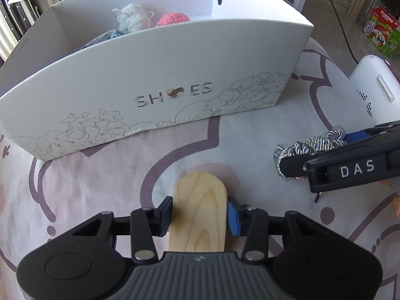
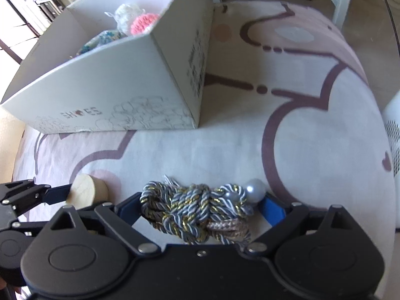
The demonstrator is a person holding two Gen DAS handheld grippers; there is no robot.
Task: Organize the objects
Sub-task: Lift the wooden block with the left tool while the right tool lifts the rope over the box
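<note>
Wooden block (image 1: pixel 200 207) is lying on the patterned cloth (image 1: pixel 100 175), with the left gripper (image 1: pixel 200 215) clamping its sides. Just to its right, the right gripper (image 2: pixel 202 207) is straddling a knotted cord bundle (image 2: pixel 195 210) with a pearl bead (image 2: pixel 255 190); whether its pads are pressing is unclear. White shoe box (image 1: pixel 160 80) is standing beyond both, holding yarn balls (image 1: pixel 132 17).

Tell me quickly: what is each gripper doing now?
Left gripper: closed on the wooden block.
Right gripper: around the braided cord bundle; whether it grips cannot be told.
</note>
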